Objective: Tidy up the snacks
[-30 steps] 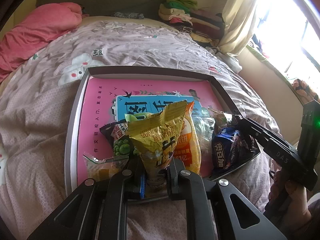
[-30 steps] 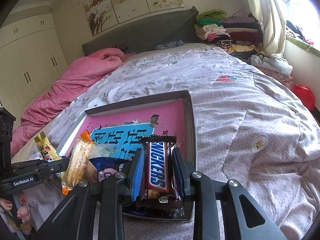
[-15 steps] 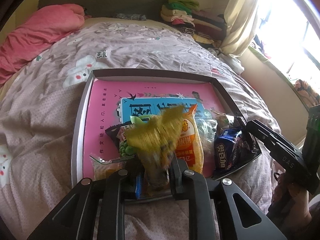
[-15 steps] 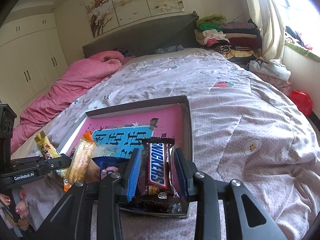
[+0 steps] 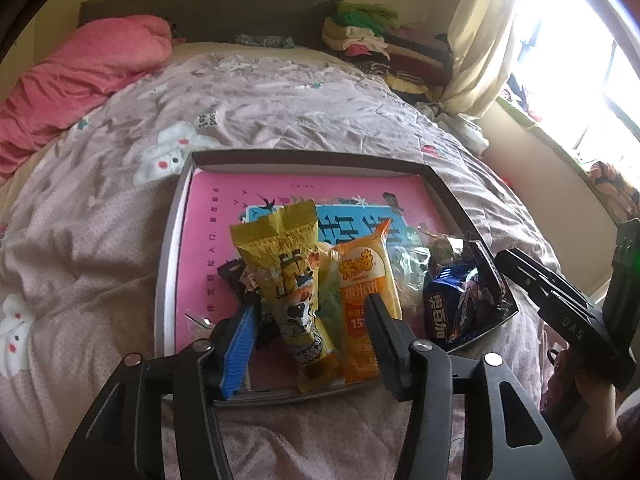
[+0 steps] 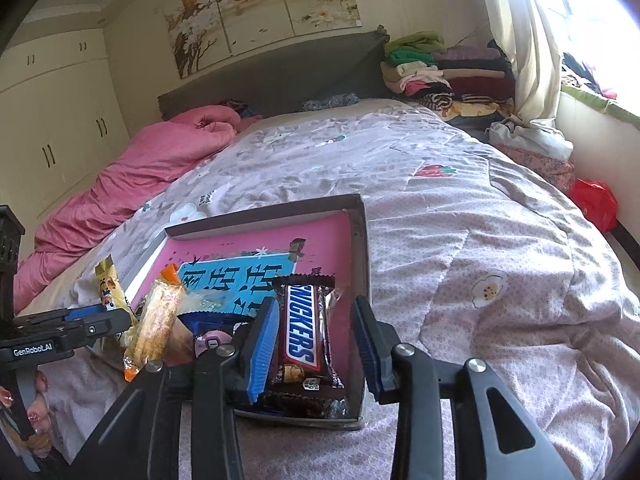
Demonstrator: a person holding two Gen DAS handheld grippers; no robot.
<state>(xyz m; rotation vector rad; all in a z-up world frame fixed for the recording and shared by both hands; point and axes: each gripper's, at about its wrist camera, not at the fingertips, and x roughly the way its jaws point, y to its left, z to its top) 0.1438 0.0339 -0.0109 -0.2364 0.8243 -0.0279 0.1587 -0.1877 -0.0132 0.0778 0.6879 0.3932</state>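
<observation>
A shallow grey tray (image 5: pixel 304 158) lined with a pink and blue book cover lies on the bed. My left gripper (image 5: pixel 310 304) hangs over its near edge with its jaws opening. The yellow snack packet (image 5: pixel 288 276) lies flat between them, free of both pads, next to an orange packet (image 5: pixel 362 276) and a blue packet (image 5: pixel 448 304). My right gripper (image 6: pixel 315 303) is at the tray's (image 6: pixel 264 216) right corner, its jaws also opening. A Snickers bar (image 6: pixel 300 336) rests on other wrappers between them, with a clear gap on its right side.
The tray sits on a lilac floral quilt (image 6: pixel 460 208). A pink duvet (image 5: pixel 80 64) is bunched at the far left by the headboard. Folded clothes (image 6: pixel 432 68) are stacked far right beside a curtain. A hand (image 6: pixel 36 404) holds the left gripper's handle.
Both grippers have gone from shut to open. The yellow packet, held upright before, now lies flat in the tray. The Snickers bar is released and stays between the right fingers.
</observation>
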